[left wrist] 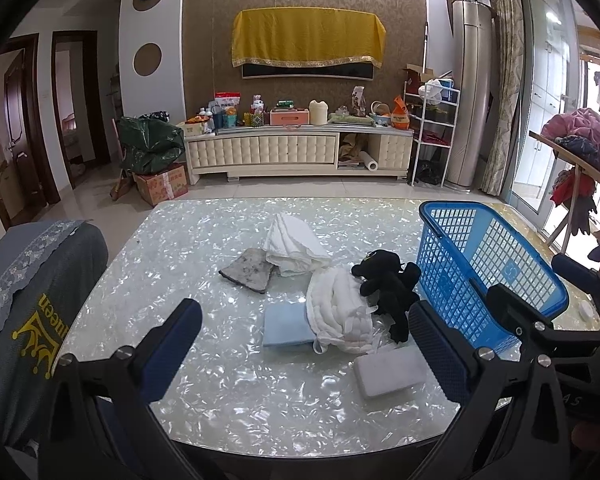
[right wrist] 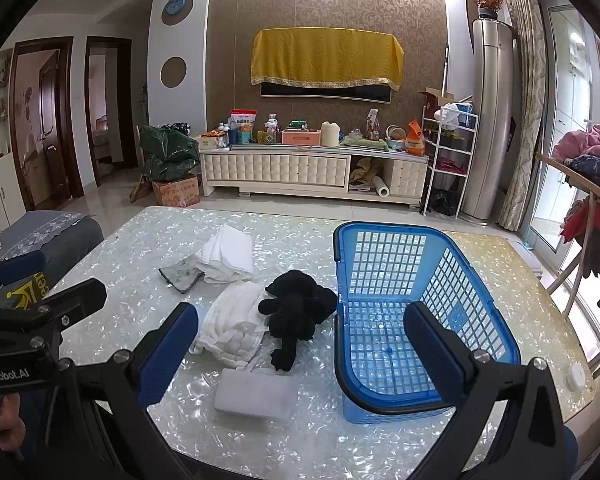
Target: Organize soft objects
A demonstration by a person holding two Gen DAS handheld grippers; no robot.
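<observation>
On the pearly table (left wrist: 204,396) lie a black plush toy (left wrist: 388,292), a crumpled white cloth (left wrist: 340,316), a folded white towel (left wrist: 294,246), a grey rag (left wrist: 249,270), a light blue cloth (left wrist: 286,324) and a white sponge block (left wrist: 390,372). The empty blue basket (left wrist: 500,280) stands to their right. My left gripper (left wrist: 306,340) hovers open over the near table edge, with nothing between its fingers. In the right wrist view the plush toy (right wrist: 296,304), sponge block (right wrist: 254,396) and basket (right wrist: 404,316) lie ahead of my open, empty right gripper (right wrist: 302,344).
A chair with a grey cover (left wrist: 28,304) stands at the table's left side. A small white round object (right wrist: 575,374) sits on the table right of the basket. A drying rack with clothes (left wrist: 584,160) stands at the right. A TV cabinet (left wrist: 300,152) lines the far wall.
</observation>
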